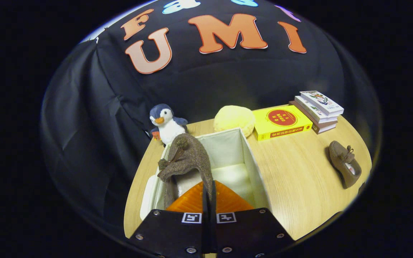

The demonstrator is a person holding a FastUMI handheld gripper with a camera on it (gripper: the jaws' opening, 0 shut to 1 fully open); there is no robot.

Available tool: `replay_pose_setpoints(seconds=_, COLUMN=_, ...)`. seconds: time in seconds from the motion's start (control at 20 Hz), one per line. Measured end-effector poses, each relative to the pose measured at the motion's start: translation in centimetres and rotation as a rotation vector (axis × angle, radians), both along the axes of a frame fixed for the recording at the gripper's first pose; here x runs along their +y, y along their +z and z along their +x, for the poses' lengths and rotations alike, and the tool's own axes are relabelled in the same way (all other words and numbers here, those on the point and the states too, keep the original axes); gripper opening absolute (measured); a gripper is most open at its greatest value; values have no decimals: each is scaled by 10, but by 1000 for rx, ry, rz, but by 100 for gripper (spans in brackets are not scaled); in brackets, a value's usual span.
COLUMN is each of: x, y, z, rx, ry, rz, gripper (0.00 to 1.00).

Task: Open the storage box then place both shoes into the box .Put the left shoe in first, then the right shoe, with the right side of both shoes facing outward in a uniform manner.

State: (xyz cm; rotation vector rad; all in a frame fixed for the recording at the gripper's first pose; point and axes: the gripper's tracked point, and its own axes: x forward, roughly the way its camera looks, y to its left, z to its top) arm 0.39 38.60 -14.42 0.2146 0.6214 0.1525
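I have the gripper [208,191] clamped on one brown shoe [186,157], held over the open storage box [251,161]; the second shoe [344,163] lies on the table [299,179], well apart

Even overhead light, bench [299,172] bright with soft shadows, sharp centre; strong fisheye bending and dimming toward the rim.
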Motion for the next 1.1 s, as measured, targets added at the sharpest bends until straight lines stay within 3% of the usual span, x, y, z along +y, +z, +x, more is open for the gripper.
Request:
replay_pose_setpoints(seconds=0.3, x=25, y=-38, z=-8, rx=84, ry=41, rz=-37, gripper=3)
replay_pose_setpoints(seconds=0.45, x=37, y=-40, z=-17, rx=102, ry=102, rz=-39, gripper=13)
replay_pose_setpoints(seconds=0.75, x=6, y=-16, z=-11, rx=12, ry=99, rz=-99, gripper=93)
replay_pose_setpoints(seconds=0.8, x=-2, y=-9, z=-10, rx=-7, ry=99, rz=-98, gripper=98)
replay_pose_setpoints(seconds=1.1, x=-73, y=18, z=-3, rx=-78, ry=54, rz=-106, gripper=98)
